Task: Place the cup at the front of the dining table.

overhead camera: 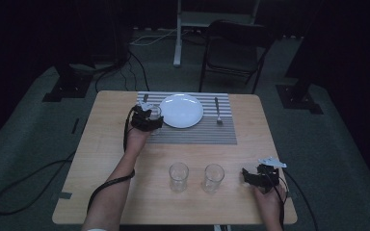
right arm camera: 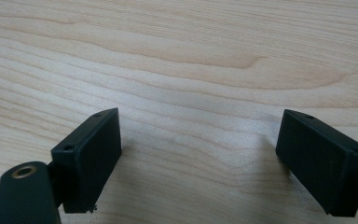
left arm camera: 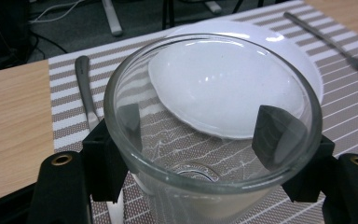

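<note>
While the left gripper (left arm camera: pixel 200 140) clamps its fingers (left arm camera: pixel 272 133) on a glass (left arm camera: pixel 209 116), that glass sits on the striped mat (overhead camera: pixel 192 134), just left of the plate (overhead camera: pixel 181 110), as a place setting needs. Near right on the surface (overhead camera: pixel 106 144), the right gripper (right arm camera: pixel 200 154) rests with fingers spread and empty, beside two spare glasses (overhead camera: pixel 178 176).

Both grippers, left gripper (overhead camera: pixel 147 118) and right gripper (overhead camera: pixel 261 177), are black with blocky jaws, brass-ringed screw holes at seven o'clock, and trailing black cables.
</note>
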Action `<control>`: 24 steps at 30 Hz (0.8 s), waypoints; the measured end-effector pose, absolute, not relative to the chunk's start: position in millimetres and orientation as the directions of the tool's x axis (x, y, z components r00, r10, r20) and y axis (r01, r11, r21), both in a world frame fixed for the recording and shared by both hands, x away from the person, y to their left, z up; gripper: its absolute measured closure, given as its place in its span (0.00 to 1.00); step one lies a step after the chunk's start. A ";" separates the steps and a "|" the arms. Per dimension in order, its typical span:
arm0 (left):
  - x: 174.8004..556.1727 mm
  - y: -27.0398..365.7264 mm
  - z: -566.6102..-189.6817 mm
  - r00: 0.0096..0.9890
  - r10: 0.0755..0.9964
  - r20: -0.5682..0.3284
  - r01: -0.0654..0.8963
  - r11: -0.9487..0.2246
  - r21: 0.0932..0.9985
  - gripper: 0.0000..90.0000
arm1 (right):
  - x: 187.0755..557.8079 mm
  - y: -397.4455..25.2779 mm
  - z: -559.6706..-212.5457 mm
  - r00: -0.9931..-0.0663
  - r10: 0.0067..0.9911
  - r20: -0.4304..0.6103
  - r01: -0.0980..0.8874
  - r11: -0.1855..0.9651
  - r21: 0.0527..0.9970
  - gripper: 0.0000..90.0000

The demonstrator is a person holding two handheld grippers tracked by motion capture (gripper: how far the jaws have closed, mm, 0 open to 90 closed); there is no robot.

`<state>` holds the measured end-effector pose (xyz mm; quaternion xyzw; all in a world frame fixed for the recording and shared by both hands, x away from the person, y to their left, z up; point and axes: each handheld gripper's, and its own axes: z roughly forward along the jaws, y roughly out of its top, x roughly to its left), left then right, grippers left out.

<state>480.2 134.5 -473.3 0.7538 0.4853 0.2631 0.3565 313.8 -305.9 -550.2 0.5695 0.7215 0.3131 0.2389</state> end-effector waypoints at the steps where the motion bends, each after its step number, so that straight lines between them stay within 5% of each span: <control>1: 481.6 133.5 -474.3 0.391 0.919 0.055 0.542 -0.278 0.793 0.33 | 313.8 -305.9 -550.2 -0.237 0.971 0.012 0.672 0.155 0.724 0.15; 24: 496.7 135.8 -488.8 0.381 0.924 0.031 0.578 -0.264 0.772 0.33 | 313.8 -305.9 -550.2 -0.237 0.971 0.012 0.672 0.155 0.724 0.15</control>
